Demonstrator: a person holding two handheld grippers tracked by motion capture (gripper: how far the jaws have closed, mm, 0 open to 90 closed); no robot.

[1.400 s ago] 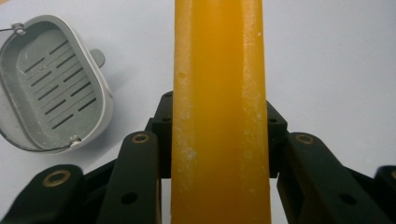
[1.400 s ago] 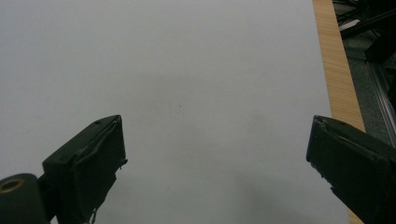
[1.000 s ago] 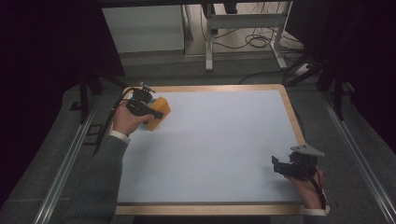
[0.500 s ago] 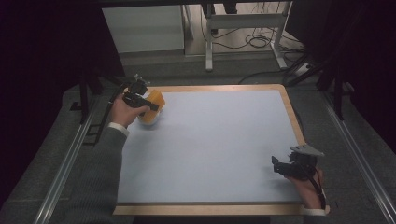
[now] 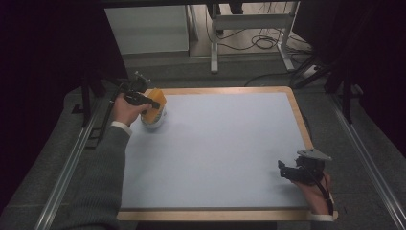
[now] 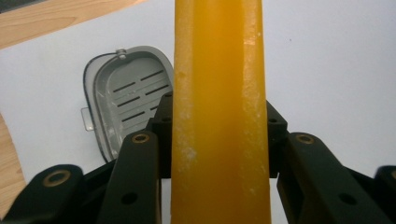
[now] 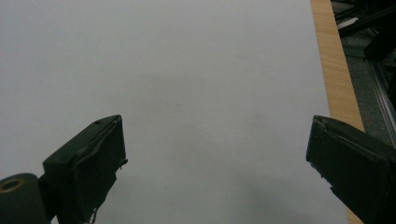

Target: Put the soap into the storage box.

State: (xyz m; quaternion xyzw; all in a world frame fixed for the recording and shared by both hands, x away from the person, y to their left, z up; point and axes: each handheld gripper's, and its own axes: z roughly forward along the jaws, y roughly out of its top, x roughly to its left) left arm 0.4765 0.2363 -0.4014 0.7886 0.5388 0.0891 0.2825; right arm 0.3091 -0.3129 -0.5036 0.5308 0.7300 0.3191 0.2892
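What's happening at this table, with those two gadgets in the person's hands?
A person is working with a hand-held claw in each hand. The left claw is clamped on a yellow block, maybe a bar of soap, held over a grey slotted dish at the far left corner of the white table. The right claw sits open with nothing in it near the front right corner.
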